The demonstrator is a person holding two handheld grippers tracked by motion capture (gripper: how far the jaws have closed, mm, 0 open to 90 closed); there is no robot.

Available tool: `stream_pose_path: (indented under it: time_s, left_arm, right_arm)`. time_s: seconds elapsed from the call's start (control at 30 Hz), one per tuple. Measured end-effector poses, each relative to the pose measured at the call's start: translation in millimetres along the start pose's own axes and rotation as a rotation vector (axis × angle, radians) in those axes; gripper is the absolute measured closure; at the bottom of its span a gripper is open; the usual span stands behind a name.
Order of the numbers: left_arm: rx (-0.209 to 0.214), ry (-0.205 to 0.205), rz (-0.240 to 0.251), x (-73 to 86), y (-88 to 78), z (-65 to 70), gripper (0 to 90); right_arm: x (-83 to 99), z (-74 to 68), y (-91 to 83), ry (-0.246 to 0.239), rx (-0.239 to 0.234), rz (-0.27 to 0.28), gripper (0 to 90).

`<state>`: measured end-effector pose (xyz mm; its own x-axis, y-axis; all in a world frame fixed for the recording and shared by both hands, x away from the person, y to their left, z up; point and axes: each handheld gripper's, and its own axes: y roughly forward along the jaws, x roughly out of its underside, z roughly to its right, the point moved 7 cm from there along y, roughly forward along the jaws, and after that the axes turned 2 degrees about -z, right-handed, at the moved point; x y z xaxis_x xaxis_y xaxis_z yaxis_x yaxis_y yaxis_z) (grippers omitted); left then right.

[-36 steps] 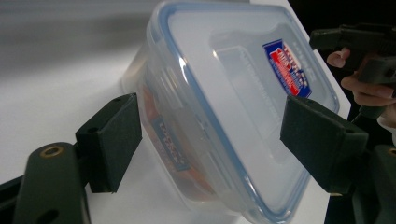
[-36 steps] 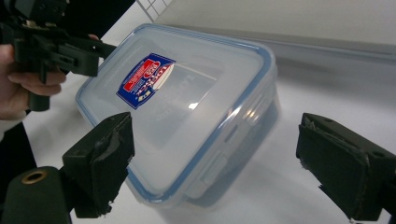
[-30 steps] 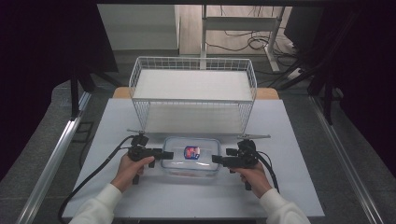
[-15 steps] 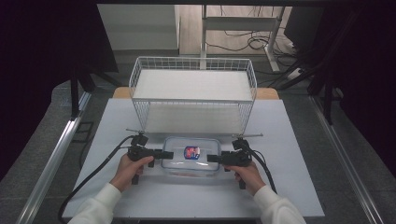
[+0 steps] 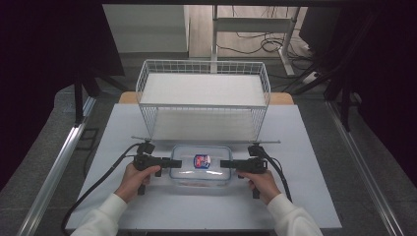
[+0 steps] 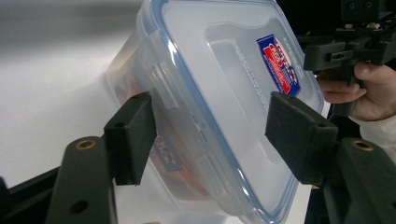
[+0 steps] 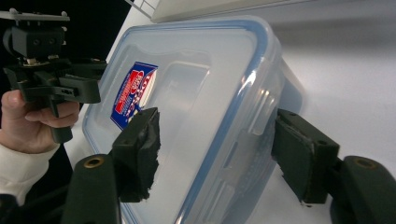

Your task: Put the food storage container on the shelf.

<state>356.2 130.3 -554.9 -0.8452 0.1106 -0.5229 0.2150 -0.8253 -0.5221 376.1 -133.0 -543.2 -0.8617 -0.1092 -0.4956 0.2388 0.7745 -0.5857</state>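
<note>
High view: clear plastic box (image 5: 200,165) w/ blue-rimmed lid sits on the white surface (image 5: 305,196), just in front of a wire basket (image 5: 204,98). Left tool (image 5: 173,162) at box's left end, right tool (image 5: 225,164) at its right end. Left gripper view: box end between the pads, jaws just been closing; one pad is at the box wall, the other has a gap to the lid, not clenched. Right gripper view: same on the other end, jaws closing, pads near lid and side clip, can't tell if pressing.
</note>
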Motion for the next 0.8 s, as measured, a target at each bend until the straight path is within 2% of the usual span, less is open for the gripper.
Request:
stream_pose_path:
  time_s: [0.2,0.3,0.47,0.8]
  left_arm:
    - [0.004,0.009,0.014,1.0,-3.1,2.2,37.6]
    - [0.010,0.013,0.029,2.7,-7.3,4.5,41.2]
    - [-0.001,0.042,0.052,7.0,-12.8,12.1,45.5]
    - [-0.021,0.067,0.061,11.4,-17.0,19.6,47.7]
  right_arm:
    - [0.8,-1.5,-4.7,0.006,-0.015,0.013,39.7]
    - [3.1,-3.6,-8.2,-0.005,-0.022,0.029,42.1]
    - [11.9,-10.9,-16.0,-0.058,-0.027,0.071,45.2]
    - [18.1,-19.0,-21.9,-0.075,-0.012,0.093,47.2]
